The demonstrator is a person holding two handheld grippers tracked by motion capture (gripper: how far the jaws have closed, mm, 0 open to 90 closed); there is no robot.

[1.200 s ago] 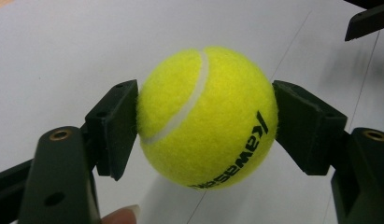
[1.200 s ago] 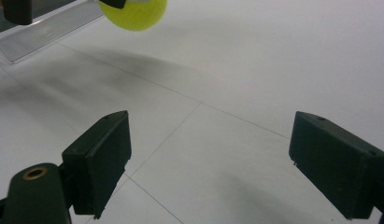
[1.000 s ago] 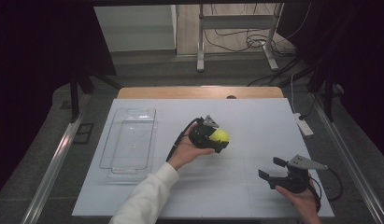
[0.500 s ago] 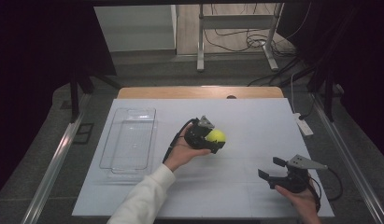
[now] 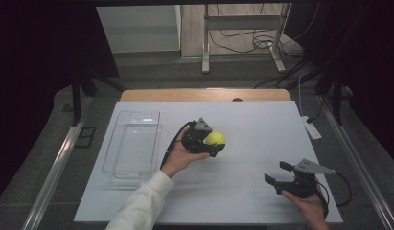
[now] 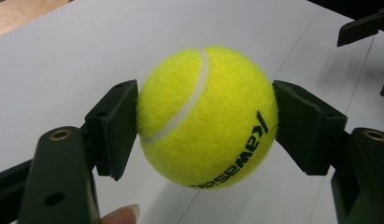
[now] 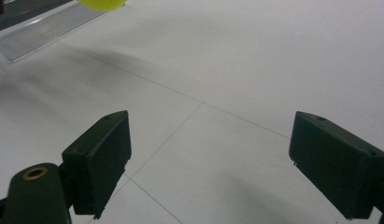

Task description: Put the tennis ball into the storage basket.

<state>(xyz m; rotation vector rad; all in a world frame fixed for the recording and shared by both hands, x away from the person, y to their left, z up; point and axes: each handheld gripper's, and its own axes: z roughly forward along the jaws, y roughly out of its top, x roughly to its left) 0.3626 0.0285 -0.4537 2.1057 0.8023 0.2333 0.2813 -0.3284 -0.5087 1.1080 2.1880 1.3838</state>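
A yellow tennis ball [image 5: 215,138] with black lettering is clamped between the jaws of my left gripper [image 5: 213,143], held above the middle of the white table. In the left gripper view the ball [image 6: 207,116] is squeezed on both sides by the black pads [image 6: 114,126], and a fingertip shows at the bottom edge. My right gripper [image 5: 278,173] stands open near the front right of the table, nothing between its jaws. In the right gripper view, that gripper [image 7: 208,161] looks over bare table, with the ball [image 7: 102,4] at the top edge.
A clear plastic tray [image 5: 133,142] lies on the left part of the white table top [image 5: 261,124]. A white power strip [image 5: 311,127] sits at the right edge. Cables trail from both grippers. Table legs and wires stand on the floor beyond.
The left gripper with the ball has drifted slightly left and towards the person. The right gripper has stayed in place.
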